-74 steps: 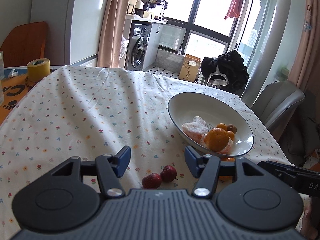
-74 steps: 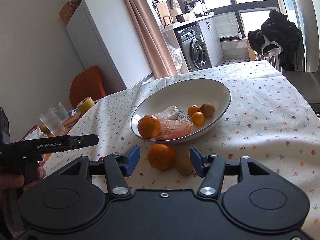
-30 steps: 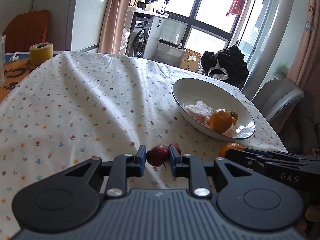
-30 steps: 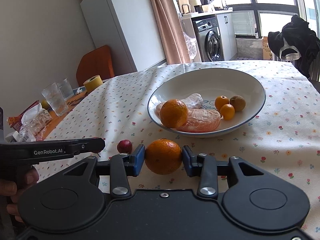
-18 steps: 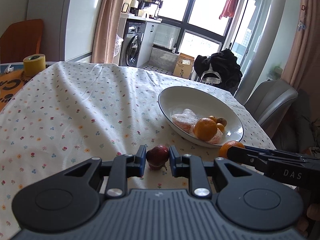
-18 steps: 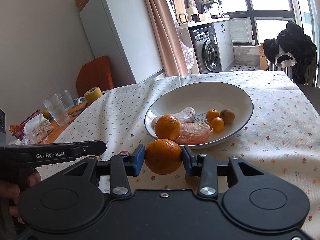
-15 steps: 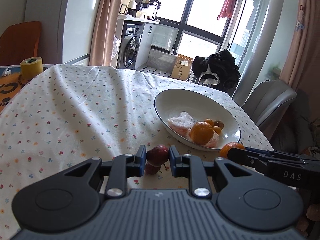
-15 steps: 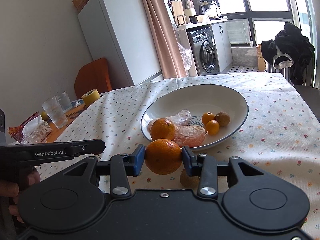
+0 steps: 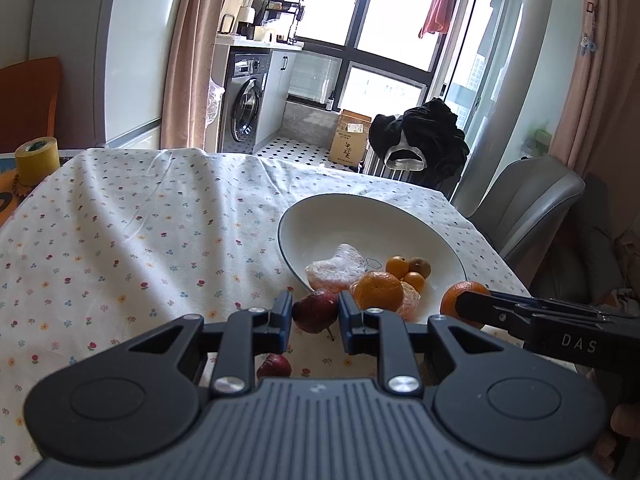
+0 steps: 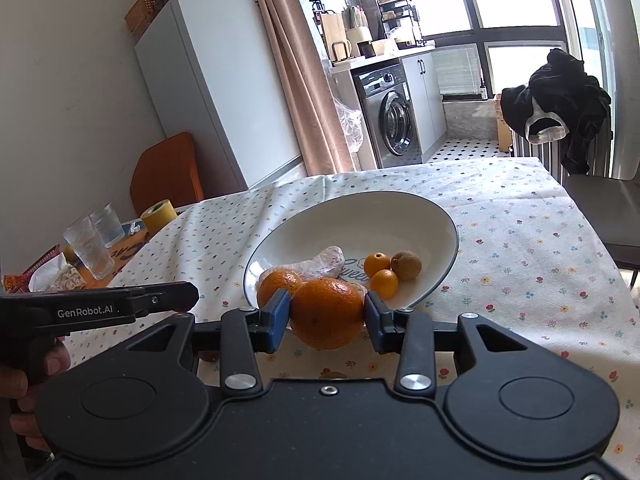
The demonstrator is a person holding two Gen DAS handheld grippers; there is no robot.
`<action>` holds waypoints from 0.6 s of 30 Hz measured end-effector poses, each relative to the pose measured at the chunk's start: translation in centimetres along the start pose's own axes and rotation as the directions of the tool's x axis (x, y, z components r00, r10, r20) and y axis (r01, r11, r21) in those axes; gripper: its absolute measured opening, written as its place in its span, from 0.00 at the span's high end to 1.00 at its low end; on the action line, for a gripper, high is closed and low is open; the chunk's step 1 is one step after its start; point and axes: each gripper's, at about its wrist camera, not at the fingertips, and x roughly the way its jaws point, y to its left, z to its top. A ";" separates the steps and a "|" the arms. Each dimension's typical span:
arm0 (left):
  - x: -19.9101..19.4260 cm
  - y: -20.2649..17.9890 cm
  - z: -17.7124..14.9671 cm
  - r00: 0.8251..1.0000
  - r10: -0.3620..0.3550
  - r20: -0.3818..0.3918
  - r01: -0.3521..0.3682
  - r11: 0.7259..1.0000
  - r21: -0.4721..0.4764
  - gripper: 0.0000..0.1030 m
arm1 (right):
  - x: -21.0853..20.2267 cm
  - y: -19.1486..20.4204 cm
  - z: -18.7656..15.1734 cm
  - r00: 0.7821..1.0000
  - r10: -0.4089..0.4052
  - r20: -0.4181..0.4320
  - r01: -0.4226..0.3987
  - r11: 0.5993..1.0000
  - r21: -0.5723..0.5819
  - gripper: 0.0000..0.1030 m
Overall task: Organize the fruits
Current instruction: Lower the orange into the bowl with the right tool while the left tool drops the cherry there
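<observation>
Status: partway, by my judgement.

Left gripper (image 9: 311, 316): jaws pinching a small dark-red stemmed fruit (image 9: 315, 310), lifted off the table.

Right gripper (image 10: 326, 314): jaws pinching a large round orange (image 10: 326, 312), also lifted.

Container: wide white ceramic bowl with dark rim (image 10: 436, 216), just beyond both pairs of jaws. Contents: one orange (image 10: 277, 282), two plastic-wrapped pale pieces (image 10: 320, 262), two small orange kumquat-like fruits (image 10: 378, 264), one brown round fruit (image 10: 405, 265).

Outstanding: both held fruits; a second small red fruit (image 9: 273, 365) on the floral-clothed table (image 9: 120, 240), below the left jaws.
</observation>
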 end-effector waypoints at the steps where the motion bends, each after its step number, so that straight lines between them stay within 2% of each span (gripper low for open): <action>1: 0.1 -0.1 0.1 1.000 0.000 0.000 0.000 1.000 0.001 0.78 | 0.0 -0.1 0.1 1.000 -0.001 0.002 0.001 1.000 0.000 0.63; 10: 1.1 -0.7 1.3 1.000 0.003 0.000 -0.003 1.000 0.022 0.78 | 0.8 -0.7 1.1 1.000 0.000 0.019 -0.001 1.000 0.005 0.63; 13: 1.5 -0.8 1.7 1.000 0.002 -0.002 -0.002 1.000 0.029 0.78 | 1.2 -0.7 1.2 0.999 -0.019 0.032 0.020 1.000 -0.006 0.55; 14: 1.7 -0.9 1.8 1.000 0.002 -0.001 -0.002 0.999 0.032 0.78 | 1.2 -0.6 1.2 0.999 -0.020 0.038 0.021 1.000 -0.016 0.49; 18: 2.4 -1.1 2.2 1.000 0.002 -0.002 -0.002 0.999 0.041 0.78 | 1.5 -1.0 1.1 1.000 -0.002 0.028 0.002 1.000 -0.007 0.48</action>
